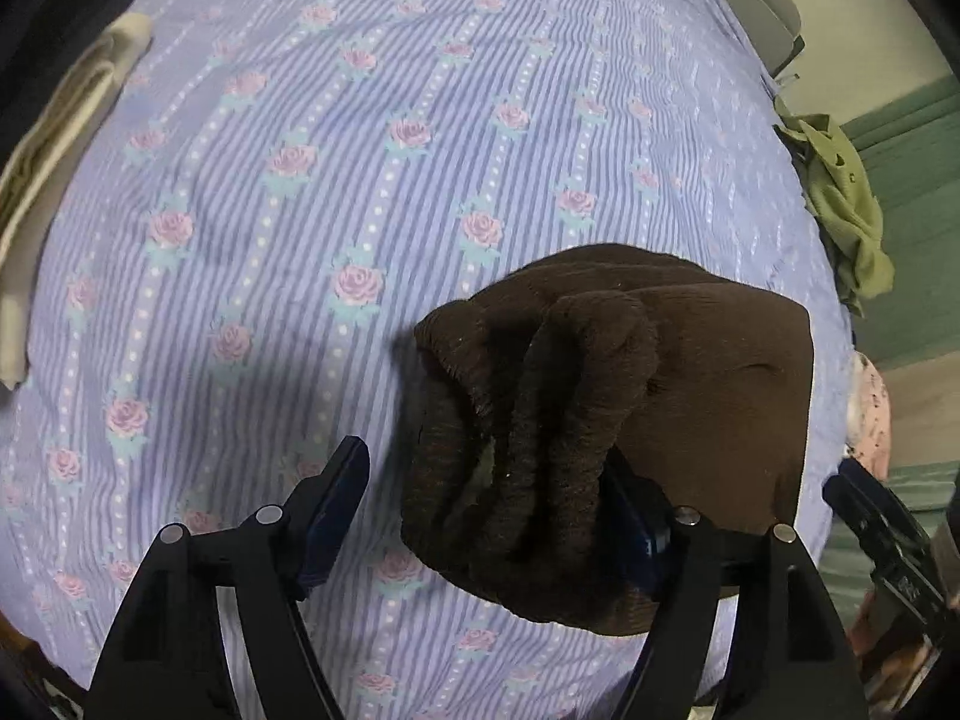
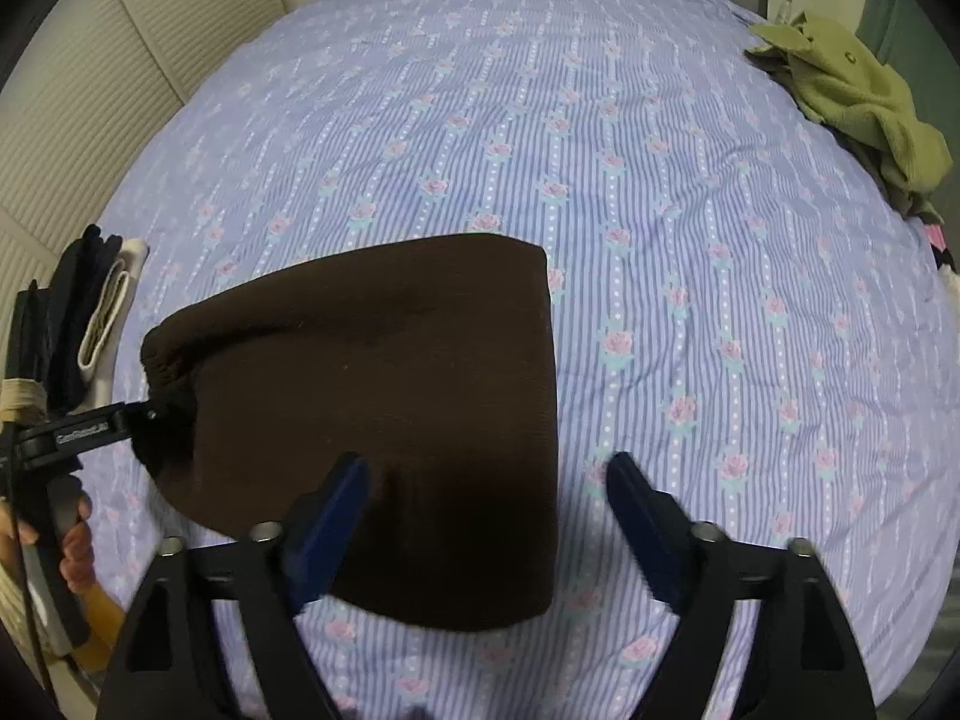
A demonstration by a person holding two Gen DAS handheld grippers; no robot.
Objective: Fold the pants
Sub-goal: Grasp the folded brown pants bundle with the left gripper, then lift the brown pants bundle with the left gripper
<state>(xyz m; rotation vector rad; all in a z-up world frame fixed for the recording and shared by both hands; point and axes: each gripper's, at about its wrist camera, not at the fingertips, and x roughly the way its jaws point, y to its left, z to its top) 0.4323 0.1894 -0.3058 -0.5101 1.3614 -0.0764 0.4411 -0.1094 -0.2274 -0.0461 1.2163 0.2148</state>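
Dark brown pants (image 2: 384,408) lie folded into a compact block on the lilac floral bedsheet (image 2: 660,180). In the left wrist view the bunched waistband end of the pants (image 1: 570,420) sits between my fingers. My left gripper (image 1: 489,480) is open, its right finger hidden under the fabric, its left finger off to the side. It also shows in the right wrist view (image 2: 141,417) at the pants' left end. My right gripper (image 2: 489,474) is open over the pants' near right edge, holding nothing.
A crumpled olive-green garment (image 2: 858,102) lies at the bed's far right edge. A stack of folded dark and cream clothes (image 2: 96,306) sits at the left edge. A panelled wall stands behind on the left.
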